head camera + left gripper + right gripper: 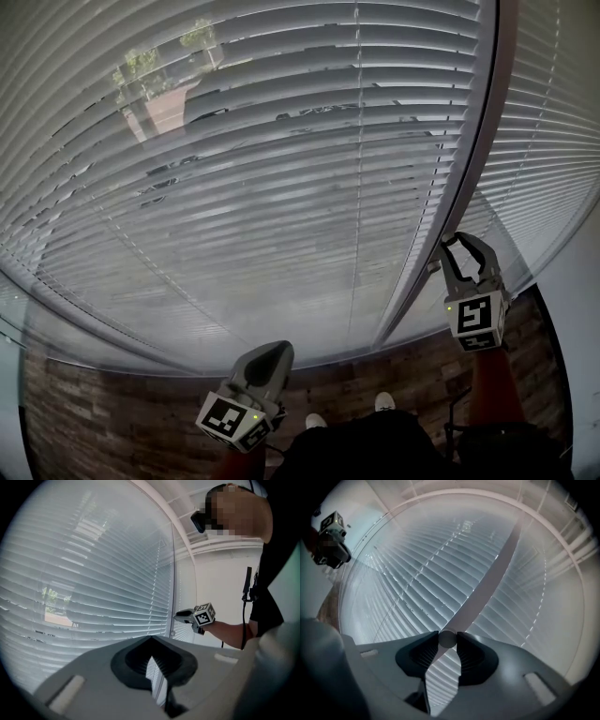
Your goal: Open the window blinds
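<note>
Wand (485,578) of the window blinds (281,141) is clamped at its end by the right tool (448,641) before those blinds; left tool (151,643), lower, has jaws together.

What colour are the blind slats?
White slats, plain with no pattern; clearest in the head view.

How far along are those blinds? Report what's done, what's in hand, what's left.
Done: the slats are tilted partway, with a car and trees showing through the gaps. In hand: the right gripper is clamped on the end of the tilt wand. The left gripper hangs shut, empty. Left: gaps look narrow, so more twisting seems needed.
</note>
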